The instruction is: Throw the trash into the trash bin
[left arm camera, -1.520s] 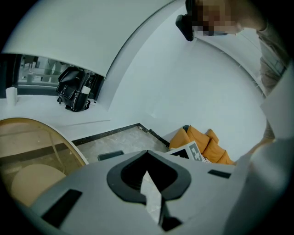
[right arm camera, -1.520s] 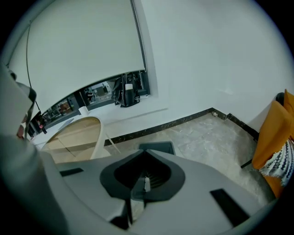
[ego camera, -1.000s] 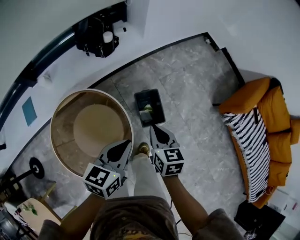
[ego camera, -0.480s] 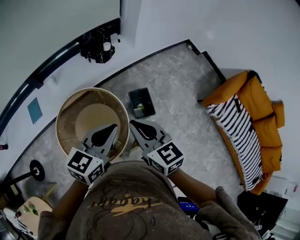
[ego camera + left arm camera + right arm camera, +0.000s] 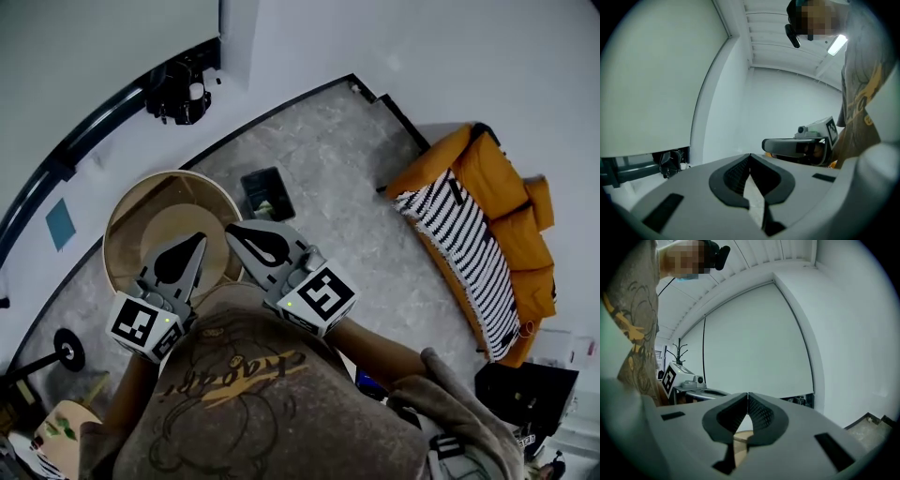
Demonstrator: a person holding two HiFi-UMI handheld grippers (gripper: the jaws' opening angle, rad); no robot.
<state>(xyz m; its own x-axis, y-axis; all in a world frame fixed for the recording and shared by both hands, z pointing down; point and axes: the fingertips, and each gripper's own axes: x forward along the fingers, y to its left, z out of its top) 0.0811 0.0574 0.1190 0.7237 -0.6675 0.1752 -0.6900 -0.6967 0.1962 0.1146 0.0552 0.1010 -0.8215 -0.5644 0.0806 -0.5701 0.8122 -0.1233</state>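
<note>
The dark rectangular trash bin (image 5: 266, 194) stands on the grey stone floor by the round wooden table (image 5: 127, 220), with a pale yellowish piece of trash (image 5: 267, 208) inside it. Both grippers are held high in front of the person's chest, pointing roughly level toward the wall. In the head view my left gripper (image 5: 199, 240) hangs over the table and my right gripper (image 5: 231, 228) sits close beside it, short of the bin. Their tips meet in the gripper views: the left gripper (image 5: 750, 155) and right gripper (image 5: 748, 394) are both shut with nothing between the jaws.
An orange sofa (image 5: 487, 178) with a striped blanket (image 5: 459, 239) lines the right wall. Black equipment (image 5: 178, 89) sits on the ledge at the upper left. A stand with a round base (image 5: 66, 349) is at the lower left, a black box (image 5: 525, 394) at the lower right.
Both grippers have risen from near the bin and floor up to chest height and turned level. The bin now looks farther away and smaller in the head view.
</note>
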